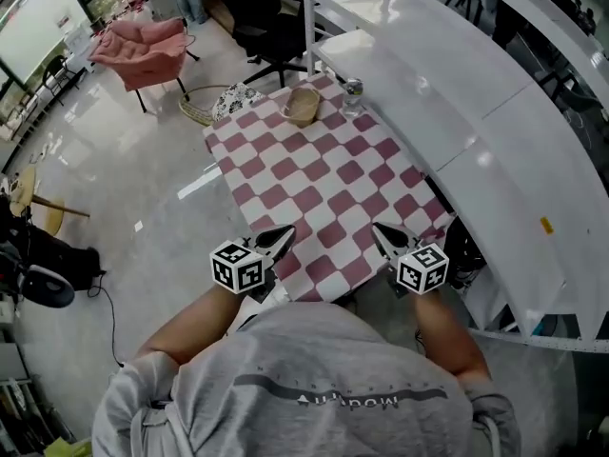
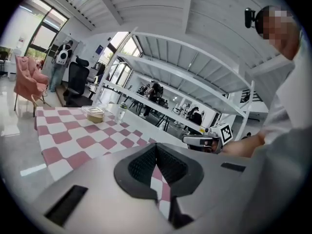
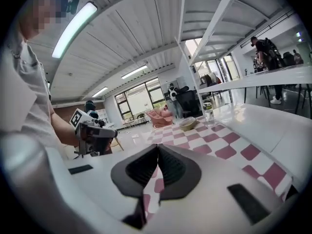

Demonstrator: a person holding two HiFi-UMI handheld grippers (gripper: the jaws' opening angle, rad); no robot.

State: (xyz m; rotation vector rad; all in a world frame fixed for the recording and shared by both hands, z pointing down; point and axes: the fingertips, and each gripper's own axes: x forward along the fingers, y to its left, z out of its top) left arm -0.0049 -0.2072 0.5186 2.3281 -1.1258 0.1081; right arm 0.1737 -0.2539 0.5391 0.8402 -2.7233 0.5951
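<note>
Hovering just above the near edge of the checked cloth [image 1: 324,179], the left gripper [image 1: 285,234] and the right gripper [image 1: 379,231] sit well apart, each with its jaws pressed together and holding nothing. A grey shirt [image 1: 324,388] fills the bottom of the head view and cuts off the person's elbows; open squares of cloth lie between the tips and the far end, where a shallow tub [image 1: 303,105] stands near a small clear bottle [image 1: 353,91]; a white bench [image 1: 457,93] runs along the cloth's right edge; on the floor beyond are a wicker basket [image 1: 202,105], a pink armchair [image 1: 143,50] and a black office chair [image 1: 257,17]. The tub's contents are too small to tell; the table under the cloth is hidden. The cloth has dull red and white squares; it lies flat on top and drapes over the edges.
</note>
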